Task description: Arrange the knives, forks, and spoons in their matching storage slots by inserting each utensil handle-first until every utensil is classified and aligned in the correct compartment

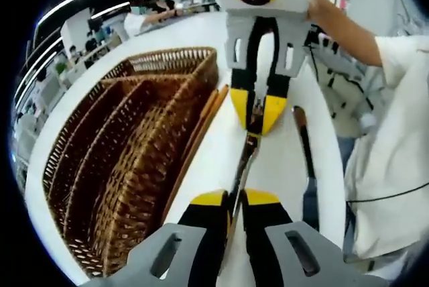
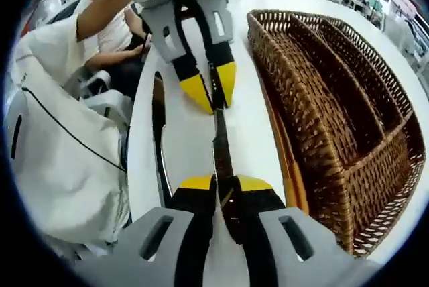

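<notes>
In the left gripper view, the jaws of the left gripper are closed on one end of a knife, a thin dark utensil that runs straight ahead over the white table. Its far end is pinched between the yellow tips of the right gripper, which comes down from the top of the view, held by a hand. A second knife with a brown handle lies on the table just to the right, apart from the held one. To the left stands the wicker basket, with long slots side by side and a cross slot at the far end. Two orange-brown sticks, what they are I cannot tell, lie against its near wall.

In the right gripper view, the right gripper has its jaws clamped on the knife, whose other end sits between the left gripper's yellow tips. The second knife lies on the table to the left. The basket is on the right, the sticks along its wall. A person's white shirt shows at left.
</notes>
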